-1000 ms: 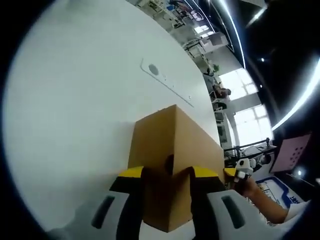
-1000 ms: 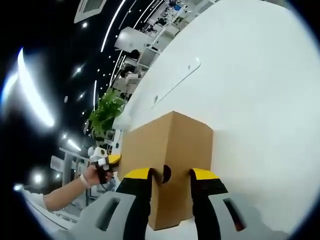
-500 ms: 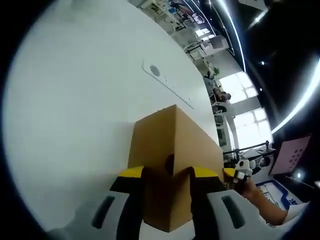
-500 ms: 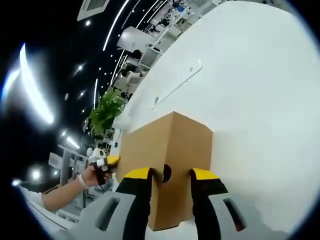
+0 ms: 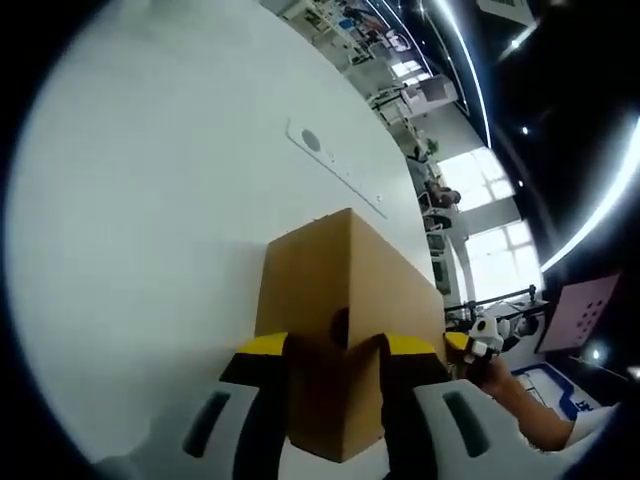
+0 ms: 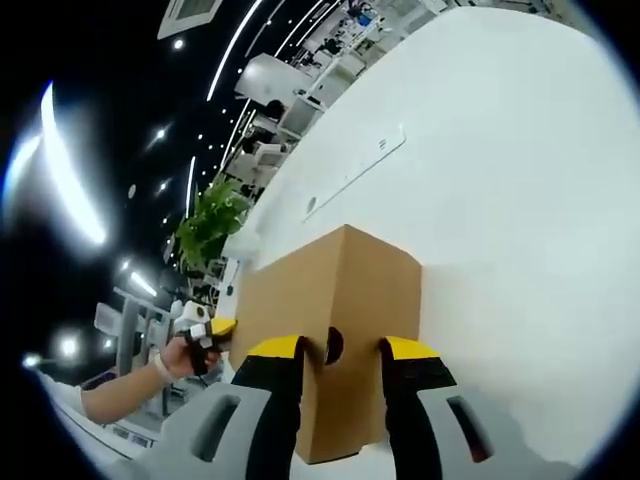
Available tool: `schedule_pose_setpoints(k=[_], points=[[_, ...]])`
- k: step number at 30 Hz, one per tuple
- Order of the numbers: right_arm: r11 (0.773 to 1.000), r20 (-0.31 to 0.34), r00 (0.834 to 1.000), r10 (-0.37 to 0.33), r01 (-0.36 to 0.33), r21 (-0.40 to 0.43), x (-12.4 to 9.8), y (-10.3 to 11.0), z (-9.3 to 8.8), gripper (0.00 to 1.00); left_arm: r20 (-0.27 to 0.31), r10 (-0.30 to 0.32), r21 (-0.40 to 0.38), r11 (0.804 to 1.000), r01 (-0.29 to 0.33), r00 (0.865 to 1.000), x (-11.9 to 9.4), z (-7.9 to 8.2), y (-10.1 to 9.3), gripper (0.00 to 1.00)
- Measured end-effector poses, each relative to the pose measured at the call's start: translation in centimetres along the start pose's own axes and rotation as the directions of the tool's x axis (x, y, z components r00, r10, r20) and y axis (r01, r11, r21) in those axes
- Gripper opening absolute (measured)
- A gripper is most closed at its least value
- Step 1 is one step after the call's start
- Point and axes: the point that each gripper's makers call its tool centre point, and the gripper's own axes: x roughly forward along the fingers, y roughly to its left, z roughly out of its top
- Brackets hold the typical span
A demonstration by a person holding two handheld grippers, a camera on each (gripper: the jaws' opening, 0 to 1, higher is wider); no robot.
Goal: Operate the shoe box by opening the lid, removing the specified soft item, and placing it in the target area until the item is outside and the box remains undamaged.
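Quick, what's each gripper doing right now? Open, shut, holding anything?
Left gripper: jaws closed onto one end of the cardboard shoe box.
Right gripper: jaws closed onto the opposite end of the same box, lid not yet open.

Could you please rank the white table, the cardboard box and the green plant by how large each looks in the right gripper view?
1. White table, by far the largest.
2. Cardboard box.
3. Green plant, smallest, though it stands farther from the camera, so its true size is unsure.

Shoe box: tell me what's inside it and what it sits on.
The shoe box rests on a white table, lid closed. Its brown cardboard walls hide the inside, so no contents can be seen. The left gripper and right gripper each straddle a box end.
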Motion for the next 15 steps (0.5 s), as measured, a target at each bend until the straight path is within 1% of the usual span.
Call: schedule_pose_setpoints(k=[4, 10, 15], points=[[1.000, -0.002, 1.000, -0.005, 0.005, -0.004, 0.08, 0.00, 0.18, 0.29, 0.003, -0.002, -0.010, 1.000, 0.002, 1.000, -0.05, -0.22, -0.01, 0.34], [1.000, -0.005, 1.000, 0.000, 0.000, -0.001, 0.14, -0.11, 0.27, 0.29, 0.012, -0.004, -0.014, 1.000, 0.004, 1.000, 0.08, 0.33, 0.65, 0.34], [1.000, -0.001, 1.000, 0.007, -0.007, -0.005, 0.15, -0.15, 0.33, 0.29, 0.019, -0.007, -0.018, 1.000, 0.007, 1.000, 0.00, 0.02, 0.48, 0.34]])
